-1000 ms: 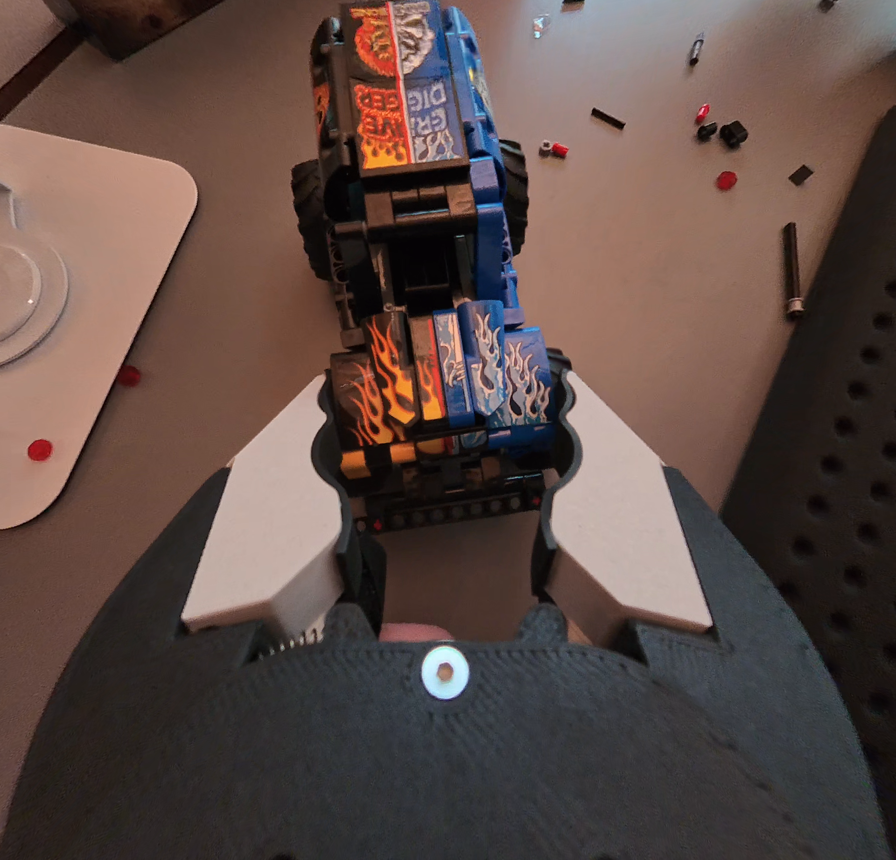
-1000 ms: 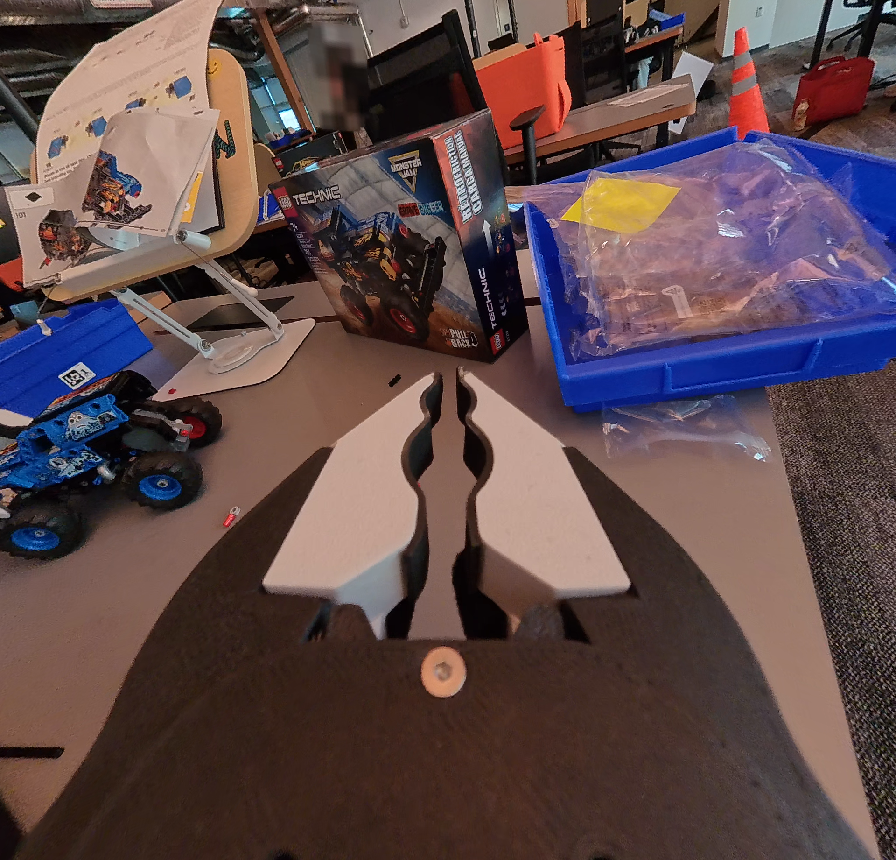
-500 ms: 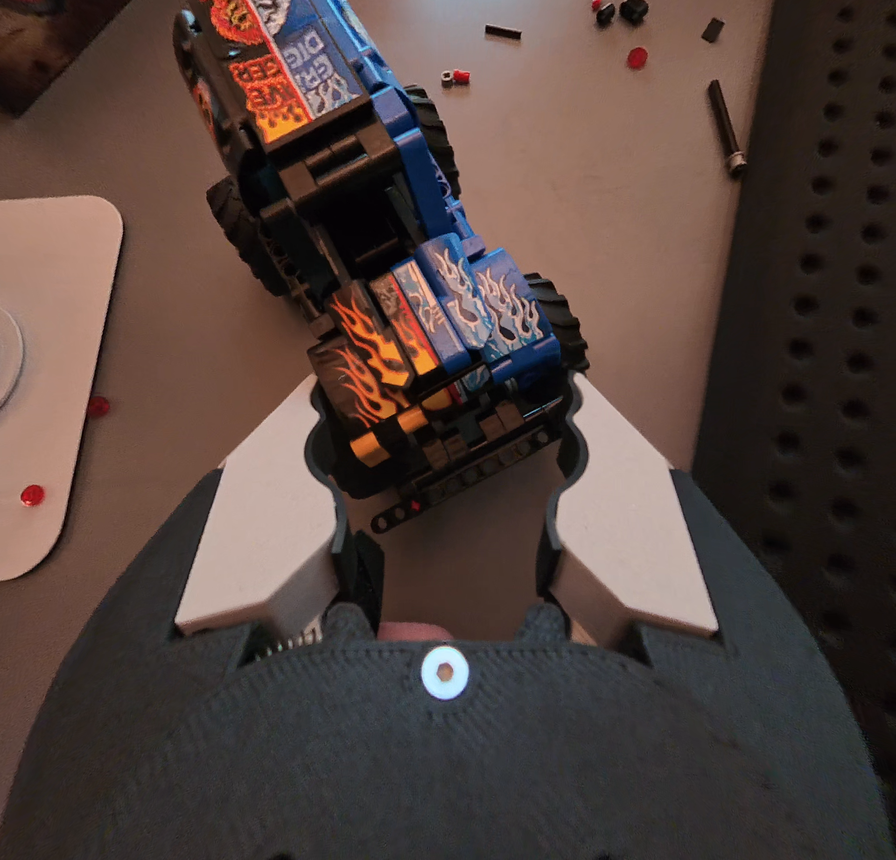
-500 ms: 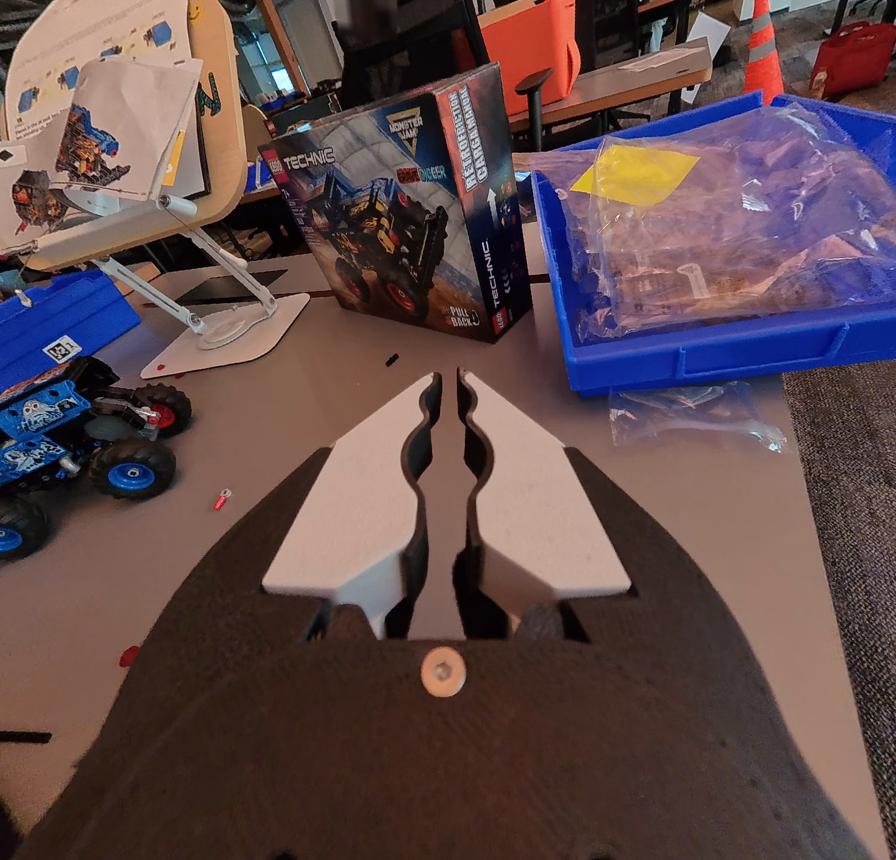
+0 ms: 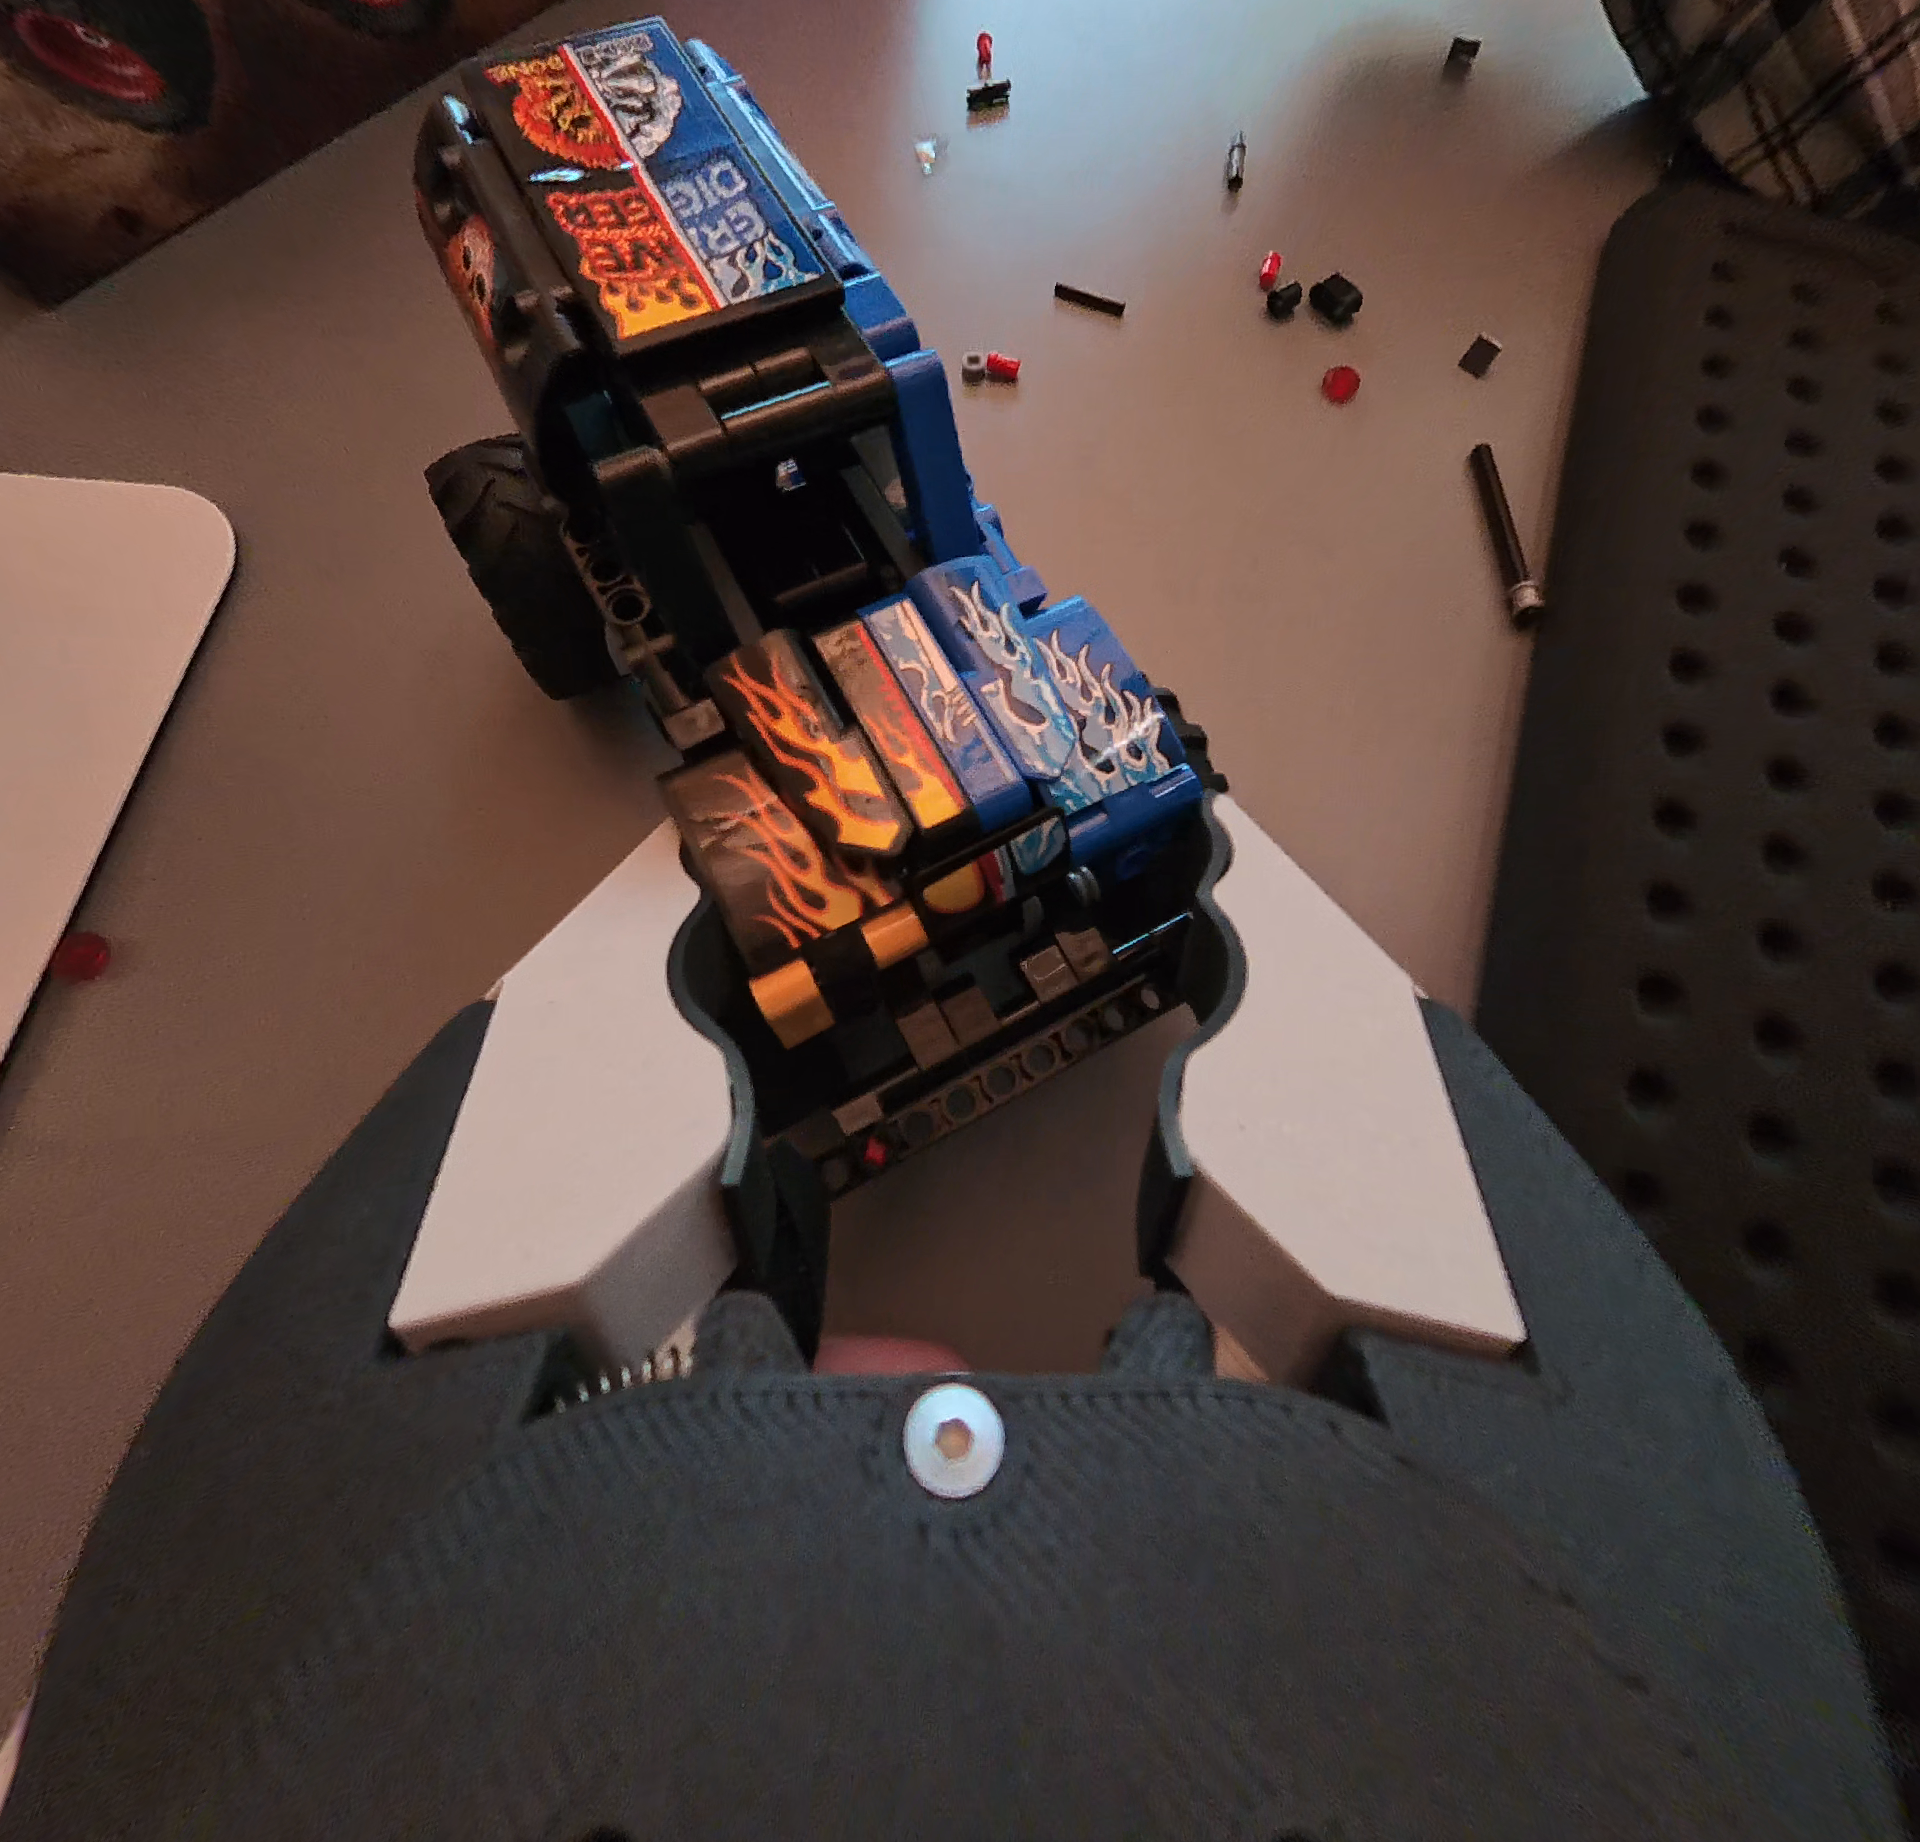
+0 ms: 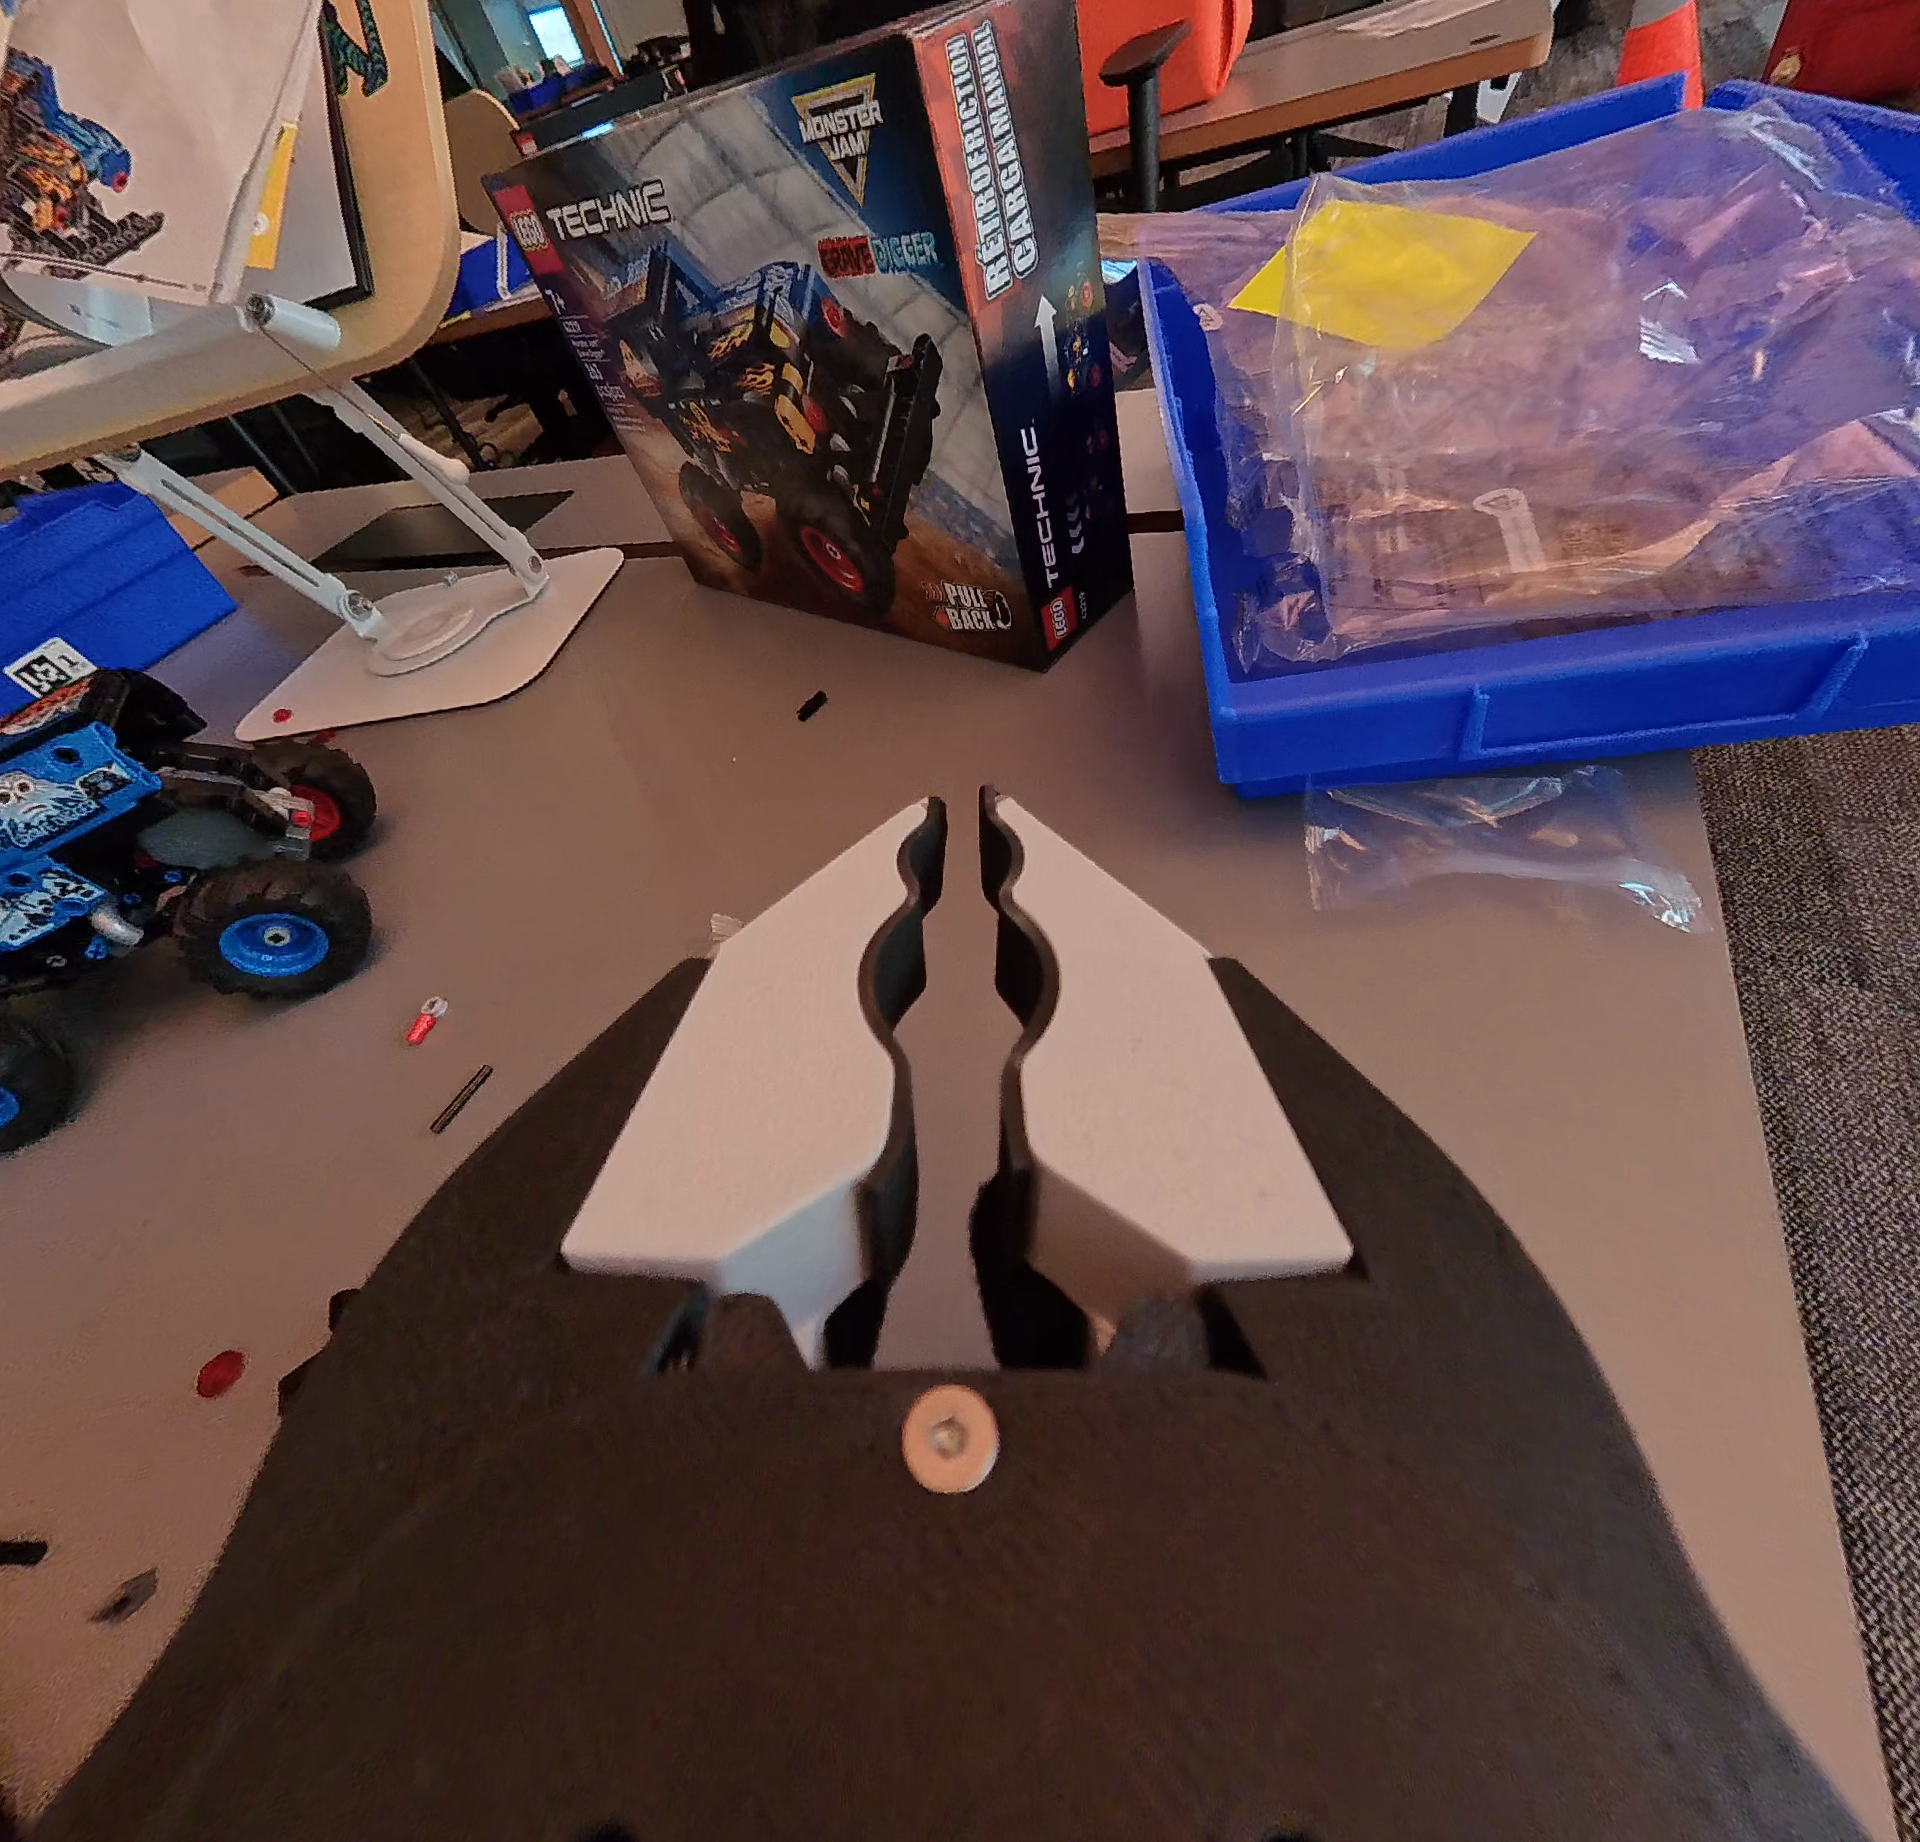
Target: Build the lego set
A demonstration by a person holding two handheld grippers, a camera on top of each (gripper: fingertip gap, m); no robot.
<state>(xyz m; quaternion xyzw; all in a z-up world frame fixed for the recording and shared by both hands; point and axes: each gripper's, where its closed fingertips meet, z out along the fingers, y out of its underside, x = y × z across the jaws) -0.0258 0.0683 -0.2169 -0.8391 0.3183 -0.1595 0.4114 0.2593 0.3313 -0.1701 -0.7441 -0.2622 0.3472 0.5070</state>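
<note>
The lego truck [image 5: 790, 566], blue and black with flame stickers, stands on the grey table. My left gripper [image 5: 945, 857] is shut on its front end, one white finger [image 5: 582, 1096] on each side of the hood. The truck points away and to the left. It also shows at the left edge of the right wrist view [image 6: 135, 857]. My right gripper [image 6: 961, 805] is shut and empty above the table, with only a thin slit between its fingers.
Loose parts lie right of the truck: a red pin [image 5: 997, 367], a red stud [image 5: 1340, 384], a black axle [image 5: 1501, 535]. A perforated black mat [image 5: 1745, 753] lies at the right. The set's box [image 6: 831, 338], a blue bin [image 6: 1558, 670] of bags and a booklet stand [image 6: 416, 629] stand behind. Tip to tip, the grippers are about 40 cm apart.
My left gripper has swung the truck from straight ahead to angled left and holds it there. My right gripper has tilted slightly down toward the table and stays shut.
</note>
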